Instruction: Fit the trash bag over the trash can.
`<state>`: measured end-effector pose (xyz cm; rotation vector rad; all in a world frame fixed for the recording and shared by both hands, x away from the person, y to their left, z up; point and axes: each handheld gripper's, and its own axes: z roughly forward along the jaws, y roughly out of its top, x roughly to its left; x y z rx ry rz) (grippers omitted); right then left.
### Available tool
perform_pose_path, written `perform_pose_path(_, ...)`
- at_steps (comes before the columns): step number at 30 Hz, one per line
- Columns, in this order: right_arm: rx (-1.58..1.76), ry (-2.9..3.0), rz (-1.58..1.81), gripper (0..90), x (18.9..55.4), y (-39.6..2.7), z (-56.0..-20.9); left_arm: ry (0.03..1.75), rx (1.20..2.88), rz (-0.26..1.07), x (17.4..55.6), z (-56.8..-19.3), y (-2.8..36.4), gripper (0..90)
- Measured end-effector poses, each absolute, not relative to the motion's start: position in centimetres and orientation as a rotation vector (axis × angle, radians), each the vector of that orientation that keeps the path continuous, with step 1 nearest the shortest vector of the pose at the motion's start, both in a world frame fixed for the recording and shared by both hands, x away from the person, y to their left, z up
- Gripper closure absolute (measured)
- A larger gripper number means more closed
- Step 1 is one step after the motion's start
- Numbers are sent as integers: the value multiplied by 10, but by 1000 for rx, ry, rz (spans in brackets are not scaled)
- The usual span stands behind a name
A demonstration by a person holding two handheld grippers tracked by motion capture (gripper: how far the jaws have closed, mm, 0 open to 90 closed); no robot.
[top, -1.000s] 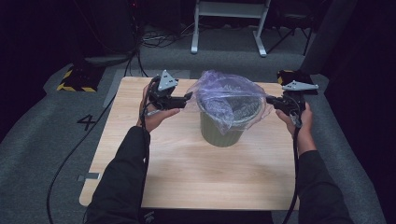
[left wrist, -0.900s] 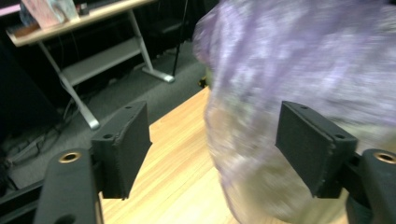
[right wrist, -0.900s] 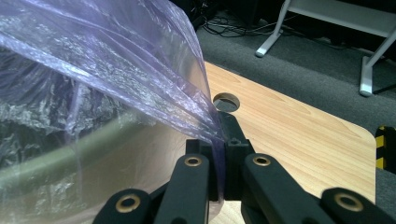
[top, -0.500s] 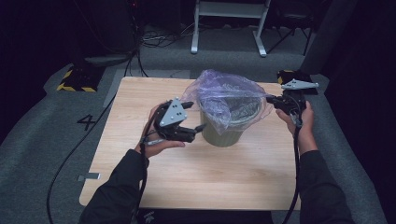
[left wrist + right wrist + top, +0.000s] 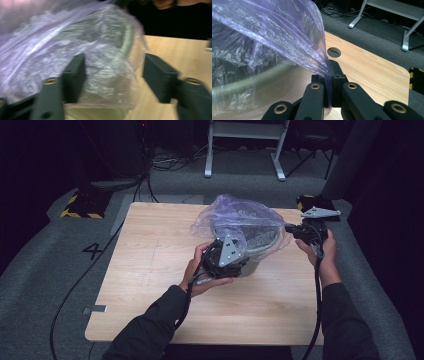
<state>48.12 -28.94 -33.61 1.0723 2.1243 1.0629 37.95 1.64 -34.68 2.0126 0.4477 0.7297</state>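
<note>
A green bin [image 5: 259,264] lined with a thin purple plastic bag [image 5: 235,215] stands on the wooden table [image 5: 150,245]. My left gripper [image 5: 243,262] is at the bin's near side. Its jaws have just been closing and stand apart [image 5: 113,72], with loose bag film [image 5: 100,75] and the bin's rim [image 5: 127,40] between them; the pads do not press on it. At the bin's right, my right gripper [image 5: 289,229] is shut on the bag's pulled-out edge, which runs taut into its jaws [image 5: 329,72]. The bin's rim [image 5: 249,80] lies just left of them.
A round cable hole [image 5: 334,52] pierces the table near its far right corner. Beyond the table, a white stand [image 5: 240,145] and cables sit on the grey floor. A yellow-and-black block [image 5: 80,205] lies at the far left.
My left gripper has swung from the bin's left side around to its near side, and its jaws have narrowed. The right gripper has kept still, holding the bag's edge.
</note>
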Motion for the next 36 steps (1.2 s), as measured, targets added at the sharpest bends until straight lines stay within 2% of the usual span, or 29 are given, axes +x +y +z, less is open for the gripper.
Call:
perform_pose_path(2,1075,2123,1062,900,480,-291,-336,455,2008,780,380,-347,19,614)
perform_pose_path(3,1075,2122,1064,900,479,-291,-337,455,2001,780,381,-346,22,691)
perform_pose_path(4,1074,2120,1064,900,479,-292,-336,459,1987,756,382,-345,25,725)
perform_pose_path(6,1072,2115,1068,898,477,-293,-336,449,1995,797,381,-344,29,860)
perform_pose_path(11,1060,2123,1069,700,469,-300,-334,426,2007,732,380,-346,40,896)
perform_pose_path(17,928,2206,1049,325,456,-307,-334,458,1996,679,383,-350,53,898)
perform_pose_path(19,885,2207,1063,248,449,-308,-332,470,1995,664,384,-351,56,898)
perform_pose_path(22,820,2187,1096,179,437,-308,-326,479,1993,666,384,-352,57,899)
perform_pose_path(27,676,2146,1116,158,414,-293,-314,465,2020,666,385,-353,52,899)
perform_pose_path(33,552,2061,1115,180,398,-266,-304,447,2053,652,385,-354,48,899)
perform_pose_path(34,542,2054,1119,221,398,-263,-303,443,2059,651,386,-354,48,899)
perform_pose_path(35,524,2056,1110,311,398,-259,-302,443,2065,649,386,-355,48,899)
perform_pose_path(36,498,2057,1088,458,399,-255,-302,440,2069,645,387,-355,48,899)
